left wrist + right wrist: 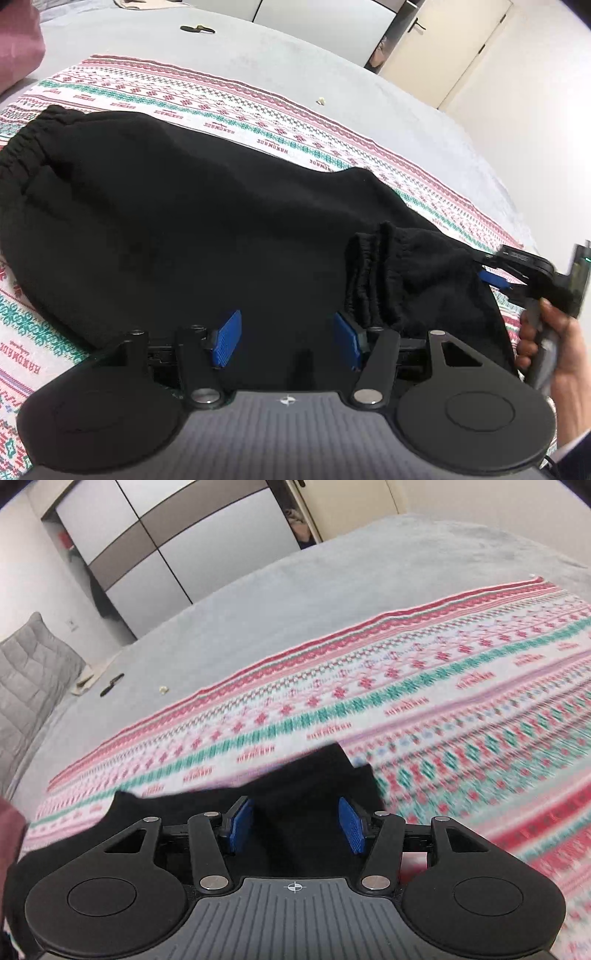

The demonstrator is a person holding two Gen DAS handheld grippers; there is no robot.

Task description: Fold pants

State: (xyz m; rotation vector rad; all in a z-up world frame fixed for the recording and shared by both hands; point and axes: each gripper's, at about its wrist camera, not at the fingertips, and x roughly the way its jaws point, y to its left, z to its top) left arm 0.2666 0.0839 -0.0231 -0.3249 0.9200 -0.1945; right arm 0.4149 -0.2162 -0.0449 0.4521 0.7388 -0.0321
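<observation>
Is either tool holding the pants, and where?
Neither: the left tool and right tool both stand open above the black pants, pads clear.

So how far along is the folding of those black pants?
Partly done: the pants lie on the patterned cloth, the leg cuffs brought over onto them. Both the left gripper and the right gripper are open, holding nothing. Further folding seems left.

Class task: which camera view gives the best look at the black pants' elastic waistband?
The left wrist view: the gathered waistband shows clearly at the left end of the black pants on the patterned blanket. The right wrist view shows only a blurred dark corner of fabric, no waistband.
</observation>
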